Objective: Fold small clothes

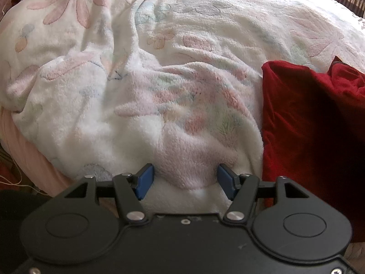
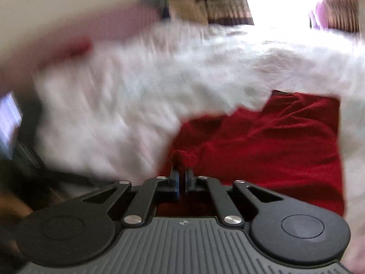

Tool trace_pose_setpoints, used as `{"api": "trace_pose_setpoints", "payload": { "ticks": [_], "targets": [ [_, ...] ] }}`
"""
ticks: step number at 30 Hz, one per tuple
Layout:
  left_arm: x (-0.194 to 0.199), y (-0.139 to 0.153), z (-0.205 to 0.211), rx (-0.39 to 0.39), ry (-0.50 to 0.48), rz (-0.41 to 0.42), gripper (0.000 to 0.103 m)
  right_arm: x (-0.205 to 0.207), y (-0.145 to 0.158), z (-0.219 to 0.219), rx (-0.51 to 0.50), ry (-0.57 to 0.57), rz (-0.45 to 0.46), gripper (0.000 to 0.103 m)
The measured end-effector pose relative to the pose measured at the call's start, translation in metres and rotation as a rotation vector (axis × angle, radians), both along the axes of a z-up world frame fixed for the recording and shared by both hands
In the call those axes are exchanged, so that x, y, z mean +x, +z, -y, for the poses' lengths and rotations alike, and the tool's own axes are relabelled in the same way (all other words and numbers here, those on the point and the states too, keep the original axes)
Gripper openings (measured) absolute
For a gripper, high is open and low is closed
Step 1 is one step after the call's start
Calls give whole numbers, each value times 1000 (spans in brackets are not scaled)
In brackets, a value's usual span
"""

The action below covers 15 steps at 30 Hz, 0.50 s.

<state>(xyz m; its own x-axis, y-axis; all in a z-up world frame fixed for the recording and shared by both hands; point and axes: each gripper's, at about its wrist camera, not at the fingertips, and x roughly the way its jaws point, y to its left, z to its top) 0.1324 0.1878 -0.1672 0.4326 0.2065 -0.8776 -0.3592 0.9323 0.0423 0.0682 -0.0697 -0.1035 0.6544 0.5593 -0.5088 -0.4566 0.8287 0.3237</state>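
on fleecy blanket, right tongs pinch red garment.

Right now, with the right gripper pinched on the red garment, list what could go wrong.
1. The right gripper pinches only a small bunched tip of the red garment, so the cloth may slip free when lifted.
2. The garment lies creased on a soft, rumpled fleece blanket, so a fold may come out uneven.
3. The left gripper is open over the blanket, not the garment, and could catch fleece instead.
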Motion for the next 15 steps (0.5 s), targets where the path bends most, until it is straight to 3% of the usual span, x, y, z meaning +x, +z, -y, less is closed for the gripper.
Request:
{"api": "trace_pose_setpoints", "payload": {
  "ticks": [2, 7, 15],
  "targets": [
    [0, 0, -1, -6, 4, 2, 63, 0, 12, 15, 101, 0, 4, 5],
    [0, 0, -1, -7, 4, 2, 64, -10, 16, 13, 125, 51, -15, 5],
    [1, 0, -2, -12, 11, 3, 64, -19, -2, -14, 46, 139, -92, 5]
  ]
}}
